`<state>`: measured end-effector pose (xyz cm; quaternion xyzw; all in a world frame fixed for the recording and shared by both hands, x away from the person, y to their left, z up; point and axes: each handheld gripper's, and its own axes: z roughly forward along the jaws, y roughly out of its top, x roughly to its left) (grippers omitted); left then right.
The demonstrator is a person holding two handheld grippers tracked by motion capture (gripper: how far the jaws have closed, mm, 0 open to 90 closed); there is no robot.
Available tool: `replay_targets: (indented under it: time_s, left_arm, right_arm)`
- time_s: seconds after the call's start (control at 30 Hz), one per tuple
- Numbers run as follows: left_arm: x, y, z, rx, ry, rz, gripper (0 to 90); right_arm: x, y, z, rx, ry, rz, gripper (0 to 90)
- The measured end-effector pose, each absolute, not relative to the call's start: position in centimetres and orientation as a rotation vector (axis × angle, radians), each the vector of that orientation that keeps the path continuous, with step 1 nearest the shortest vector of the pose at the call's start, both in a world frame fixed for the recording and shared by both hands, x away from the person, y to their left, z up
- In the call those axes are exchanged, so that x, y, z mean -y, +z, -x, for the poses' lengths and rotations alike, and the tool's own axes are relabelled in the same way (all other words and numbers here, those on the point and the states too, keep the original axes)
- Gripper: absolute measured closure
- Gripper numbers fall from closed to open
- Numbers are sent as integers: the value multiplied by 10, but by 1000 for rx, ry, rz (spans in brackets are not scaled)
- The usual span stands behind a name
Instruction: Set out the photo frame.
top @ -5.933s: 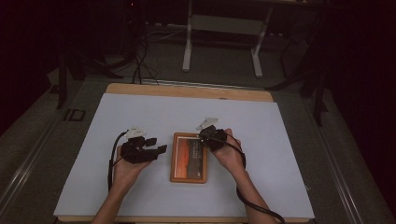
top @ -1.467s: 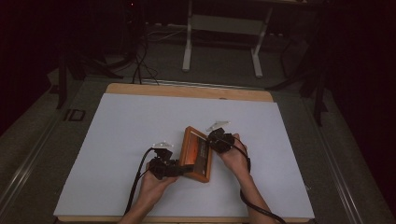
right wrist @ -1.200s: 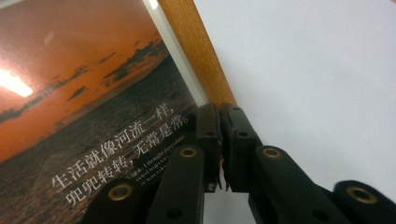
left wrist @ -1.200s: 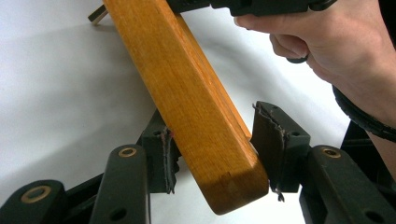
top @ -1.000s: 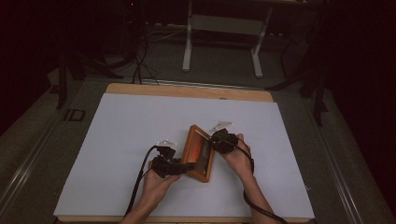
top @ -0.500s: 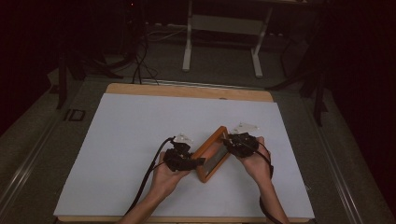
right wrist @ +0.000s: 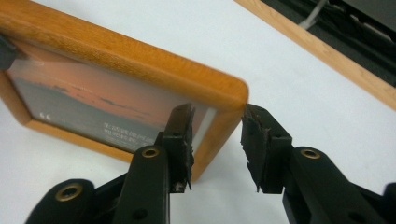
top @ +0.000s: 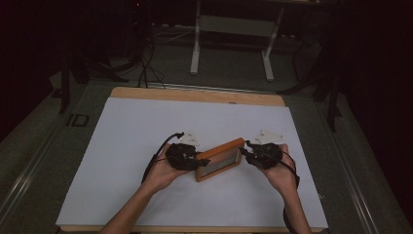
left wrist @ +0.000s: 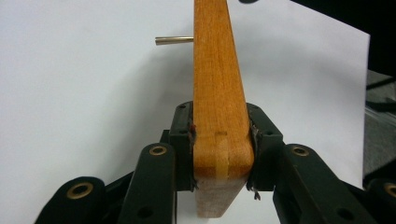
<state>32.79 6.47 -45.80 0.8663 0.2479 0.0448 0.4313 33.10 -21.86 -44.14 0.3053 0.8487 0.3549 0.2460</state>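
The orange wooden picture frame (top: 220,159) stands tilted on the white desk (top: 126,131), its edge clamped in the left tongs (left wrist: 219,154). The right tongs (right wrist: 215,135), just opening, straddle its corner loosely. Next comes setting it upright on its rear strut.

One wooden picture frame (top: 220,159), two grippers, one white table (top: 122,141).

**Frame edge clamped in my left gripper**

My left gripper (left wrist: 219,154) has just been closing; its black pads now press both faces of the orange-brown wooden picture frame (left wrist: 217,84), gripped edge-on at a corner. A thin brass-coloured metal pin (left wrist: 173,40) juts sideways from the frame above the white table sheet (left wrist: 79,88).
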Motion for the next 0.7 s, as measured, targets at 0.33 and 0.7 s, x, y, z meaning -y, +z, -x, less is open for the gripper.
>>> replay_targets:
  time_s: [0.33,0.7]
  left_arm:
    - [-78,-468,-322,-552,144,-2149,687]
    - [-78,-484,-316,-591,112,-2100,533]
  right_arm:
    - [198,-430,-334,-2392,1006,-680,507]
    - [182,-435,-343,-2511,1074,-486,349]
